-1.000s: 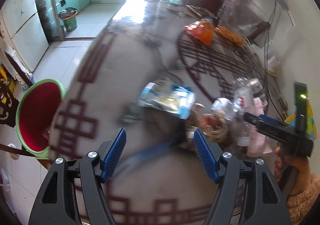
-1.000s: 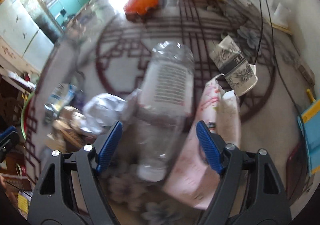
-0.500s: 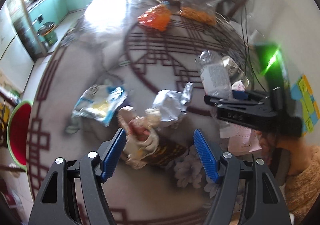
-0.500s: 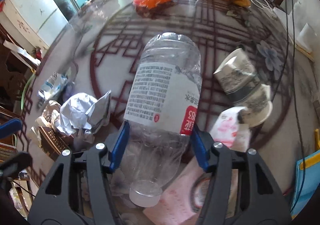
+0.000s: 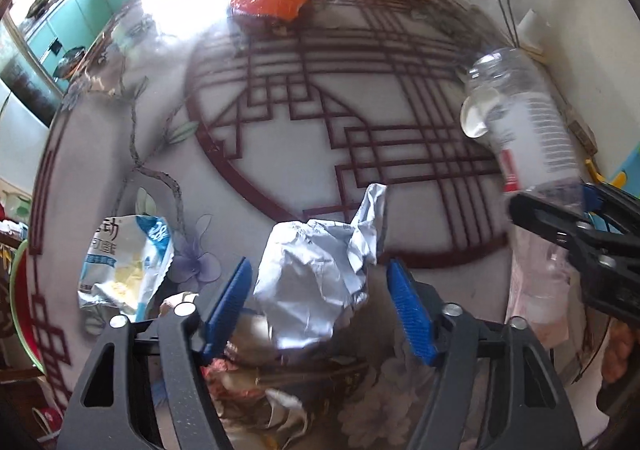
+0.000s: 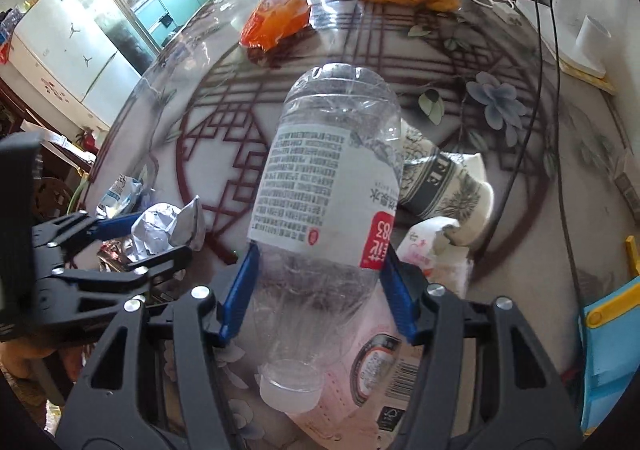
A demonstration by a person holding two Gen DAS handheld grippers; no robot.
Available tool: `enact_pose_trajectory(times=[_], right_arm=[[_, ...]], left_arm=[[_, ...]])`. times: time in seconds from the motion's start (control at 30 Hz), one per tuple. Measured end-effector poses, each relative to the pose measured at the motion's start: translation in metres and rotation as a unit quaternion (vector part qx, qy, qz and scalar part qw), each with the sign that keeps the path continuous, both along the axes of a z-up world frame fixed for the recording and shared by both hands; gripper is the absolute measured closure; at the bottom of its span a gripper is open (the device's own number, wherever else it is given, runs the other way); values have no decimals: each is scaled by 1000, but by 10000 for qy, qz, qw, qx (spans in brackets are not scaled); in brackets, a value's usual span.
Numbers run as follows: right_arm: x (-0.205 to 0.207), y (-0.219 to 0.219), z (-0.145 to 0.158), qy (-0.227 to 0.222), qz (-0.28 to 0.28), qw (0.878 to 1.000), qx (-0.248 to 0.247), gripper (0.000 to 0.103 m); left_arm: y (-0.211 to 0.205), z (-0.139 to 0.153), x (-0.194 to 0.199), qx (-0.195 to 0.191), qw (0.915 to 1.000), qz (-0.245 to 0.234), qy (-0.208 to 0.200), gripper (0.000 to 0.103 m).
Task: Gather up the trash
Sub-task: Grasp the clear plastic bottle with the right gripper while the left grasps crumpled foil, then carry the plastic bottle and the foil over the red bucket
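From the left wrist camera, I see my left gripper [image 5: 320, 302] with jaws spread around the crumpled foil wrapper [image 5: 316, 278], which lies on the patterned surface [image 5: 280, 138] among other scraps; a blue-and-white snack bag [image 5: 124, 262] sits just beside it. I judge this to be the approach to a grasp: next, close on the foil.

From the right wrist camera, my right gripper [image 6: 318, 290] has its jaws pinching the clear plastic bottle [image 6: 328, 186], cap toward the camera, apparently lifted above the surface. A patterned paper cup [image 6: 440, 186] lies beyond it.
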State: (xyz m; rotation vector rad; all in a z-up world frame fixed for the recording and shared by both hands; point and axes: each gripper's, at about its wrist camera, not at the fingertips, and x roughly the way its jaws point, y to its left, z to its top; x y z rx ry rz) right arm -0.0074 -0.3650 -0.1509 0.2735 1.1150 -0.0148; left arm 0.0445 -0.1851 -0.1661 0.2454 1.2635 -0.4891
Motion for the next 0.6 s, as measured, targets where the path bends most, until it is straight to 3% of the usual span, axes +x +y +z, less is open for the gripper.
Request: enact_pose_trajectory(times=[0.13, 0.27, 0.6], right_arm=[[1, -1, 7, -78, 62, 9999, -16, 46], [4, 2, 14, -191, 111, 9997, -41, 46], [9, 23, 27, -362, 331, 9988, 11, 46]], left_arm=[[2, 4, 3, -240, 9996, 136, 108, 55], [4, 16, 2, -430, 9987, 278, -36, 56], [29, 76, -20, -977, 9905, 796, -541, 56]])
